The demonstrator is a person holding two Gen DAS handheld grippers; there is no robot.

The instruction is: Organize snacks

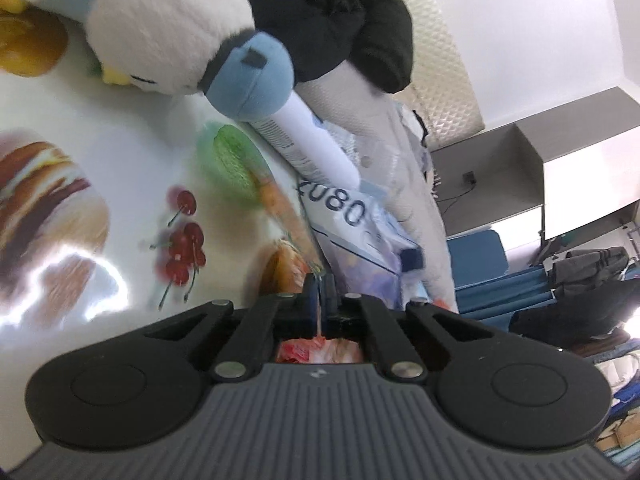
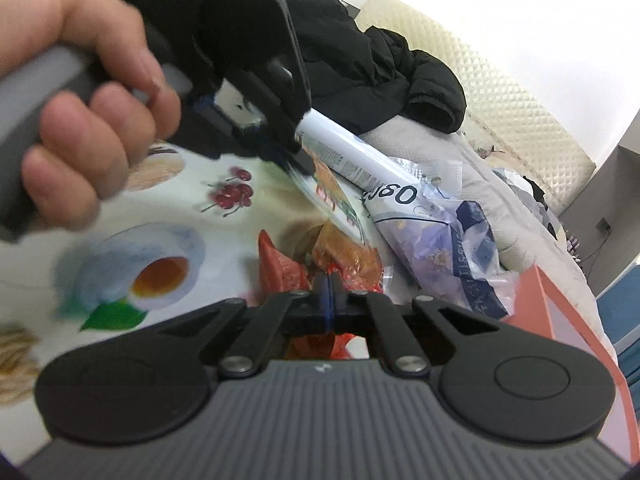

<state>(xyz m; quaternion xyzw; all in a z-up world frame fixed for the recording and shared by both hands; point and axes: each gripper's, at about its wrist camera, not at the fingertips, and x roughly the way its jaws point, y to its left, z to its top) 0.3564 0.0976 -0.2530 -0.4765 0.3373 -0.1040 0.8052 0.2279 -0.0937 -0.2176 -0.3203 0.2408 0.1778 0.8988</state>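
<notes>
The left wrist view shows, at far left, a printed tablecloth [image 1: 120, 152] with a burger, cherries and a carrot drawn on it. Above it lies a white and blue plush toy [image 1: 168, 28]. Further right, a white tube [image 1: 316, 140] leans under the toy's blue foot, and a black jacket [image 1: 340, 12] lies behind it. Below the tube is a blue and white snack bag [image 1: 360, 220] with large dark digits. The left gripper [image 1: 319, 296] is at the bottom centre; its jaws are pressed together on the thin edge of an orange-red snack wrapper [image 1: 316, 350], which also shows behind the fingers.

In the right wrist view, the left hand [image 2: 80, 120] is at the left, wrapped around the grey handle of the other gripper. That gripper reaches to a flat snack packet [image 2: 336, 200] beside the white tube [image 2: 360, 156]. At centre, red and orange snack packets [image 2: 344, 260] lie on the cloth, just before the right gripper [image 2: 329, 292]. Its jaws are closed with only a thin line between them; red wrapper shows around the tips, but I cannot tell if they pinch it. To the right is the transparent bag [image 2: 452, 252], and a pink box [image 2: 560, 320] stands at the edge.
</notes>
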